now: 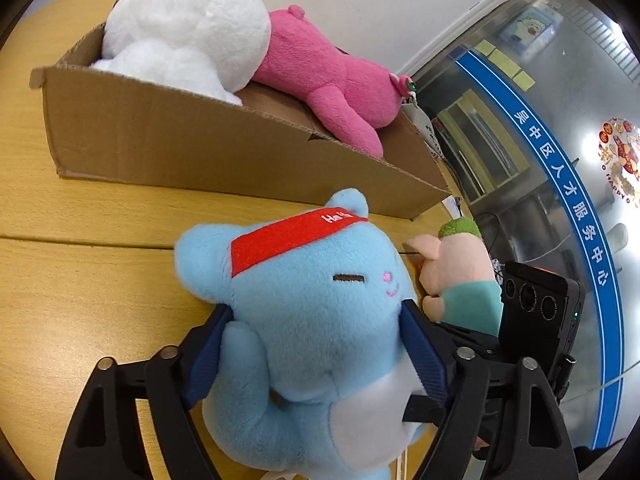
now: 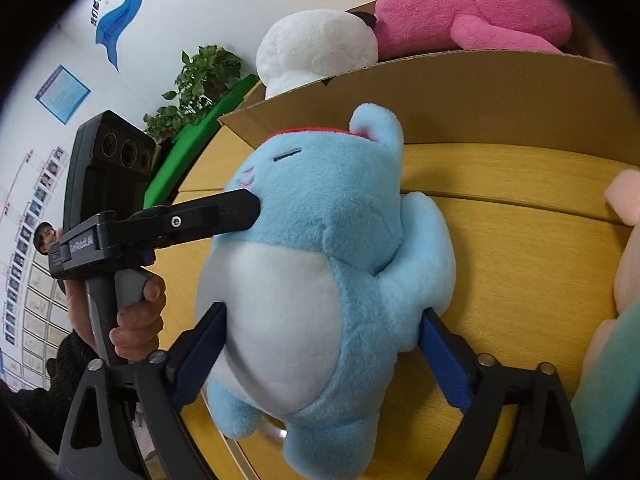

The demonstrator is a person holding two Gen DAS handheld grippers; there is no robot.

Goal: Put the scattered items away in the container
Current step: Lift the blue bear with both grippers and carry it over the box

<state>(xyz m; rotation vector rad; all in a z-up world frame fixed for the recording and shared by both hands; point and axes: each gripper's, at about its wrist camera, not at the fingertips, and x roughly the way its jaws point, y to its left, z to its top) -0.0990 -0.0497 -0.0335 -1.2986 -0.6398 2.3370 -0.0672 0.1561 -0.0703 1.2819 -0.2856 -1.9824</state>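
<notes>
So the soft light-blue plush cat with the red headband [image 1: 316, 304] is lying on the yellow wooden table [image 1: 80, 280], right in front of the open brown cardboard box [image 1: 168, 136]. Both tools are on it at once. The left gripper [image 1: 316, 360] has its blue pads [image 1: 424, 352] pressed into the plush just under the head, one each side, so that's a clamp on the toy, not an empty bracket. The right gripper [image 2: 324, 356] does the same lower down across the white belly, and the fur bulges round the pads.

The bit that matters: the toy's long axis runs head-to-feet, head end towards the box, and the two grips sit side by side along it. From the right wrist view the left tool's black finger [image 2: 224, 208] pokes in at the face. The box lies straight beyond the head, already stuffed with a fluffy white plush [image 1: 184, 28] and a pink plush bear [image 1: 332, 80], so I'd guess the lift has to clear that near wall. A small peach plush pig in a teal shirt [image 1: 460, 276] waits just beside.
</notes>
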